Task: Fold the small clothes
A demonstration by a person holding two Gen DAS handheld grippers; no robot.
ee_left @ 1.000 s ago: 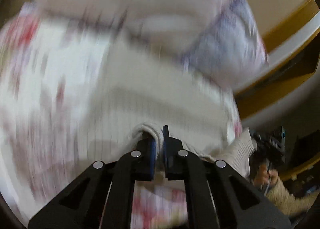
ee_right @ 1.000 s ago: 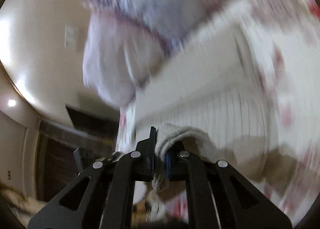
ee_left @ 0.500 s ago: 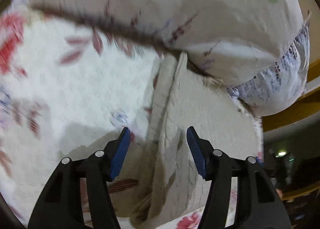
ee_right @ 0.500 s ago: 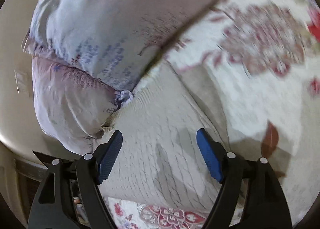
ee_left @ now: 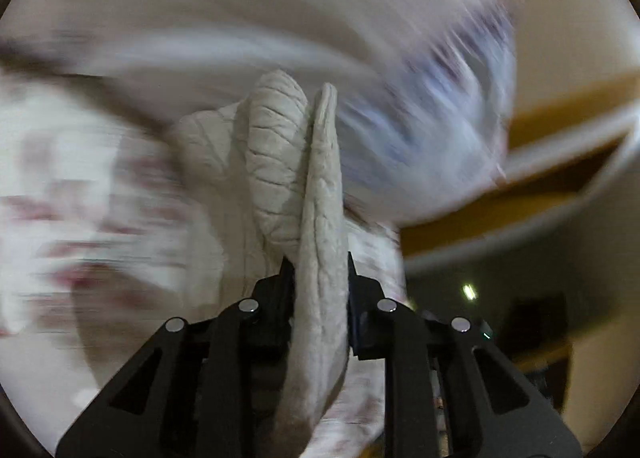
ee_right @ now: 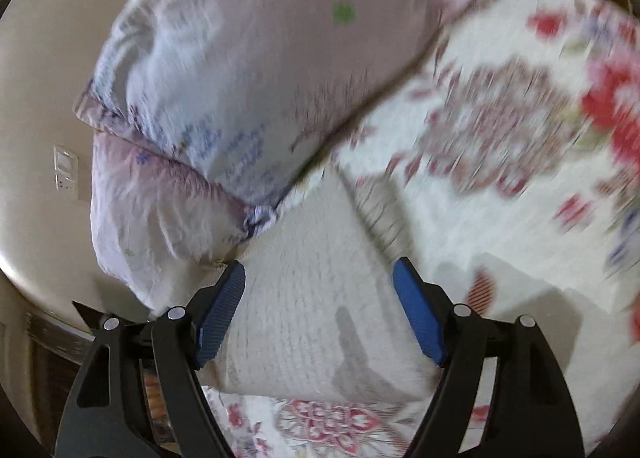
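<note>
Left gripper [ee_left: 320,286], jaws closed on a doubled edge of the cream knit garment [ee_left: 292,162], lifts it off the floral bedspread [ee_right: 500,186]; the soft, light, limp fabric is probably best held at edges or corners. Right gripper [ee_right: 318,310], jaws wide and empty, hovers above the garment's flat portion [ee_right: 316,290], with the pillows [ee_right: 248,70] crowding its far edge.

garment [ee_right: 320,298] on bedspread [ee_right: 500,218], pillows [ee_right: 248,70] behind

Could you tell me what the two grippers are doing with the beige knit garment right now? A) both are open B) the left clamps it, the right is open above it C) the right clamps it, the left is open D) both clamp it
B: the left gripper pinches a fold of the beige knit garment, while the right gripper stands open over the cloth.
</note>
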